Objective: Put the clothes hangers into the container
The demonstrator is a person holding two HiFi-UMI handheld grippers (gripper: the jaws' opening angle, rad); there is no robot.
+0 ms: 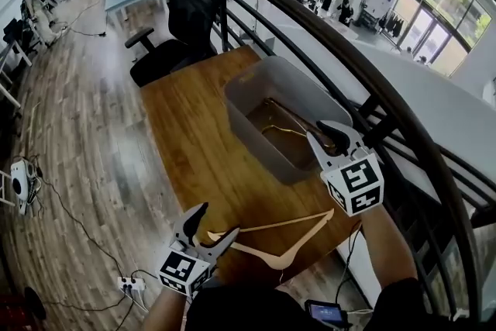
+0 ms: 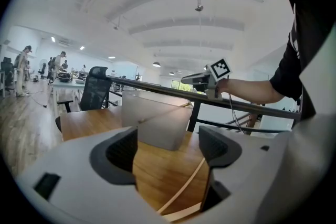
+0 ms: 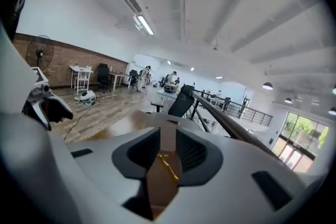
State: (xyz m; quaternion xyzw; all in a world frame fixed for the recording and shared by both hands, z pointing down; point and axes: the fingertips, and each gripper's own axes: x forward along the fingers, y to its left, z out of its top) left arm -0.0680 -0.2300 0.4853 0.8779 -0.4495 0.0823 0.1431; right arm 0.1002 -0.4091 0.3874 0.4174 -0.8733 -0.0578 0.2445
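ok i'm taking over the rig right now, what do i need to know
Left gripper: open, empty, at the table's near edge, beside the loose hanger.
Right gripper: open, empty, over the container's near end.
Done: a stowed hanger lies in the container, maybe more than one.
Left: put the loose hanger in too; can't tell whether it's one or two.

1. We see a pale grey container [image 1: 256,89] on a warm brown, wood-grained bench [image 1: 186,151].
2. The near hangers [image 1: 271,232] are light natural wood; the hook [image 1: 279,129] inside the container is gold.
3. The left gripper [image 1: 215,222] and right gripper [image 1: 335,132] carry white cubes with black square markers.
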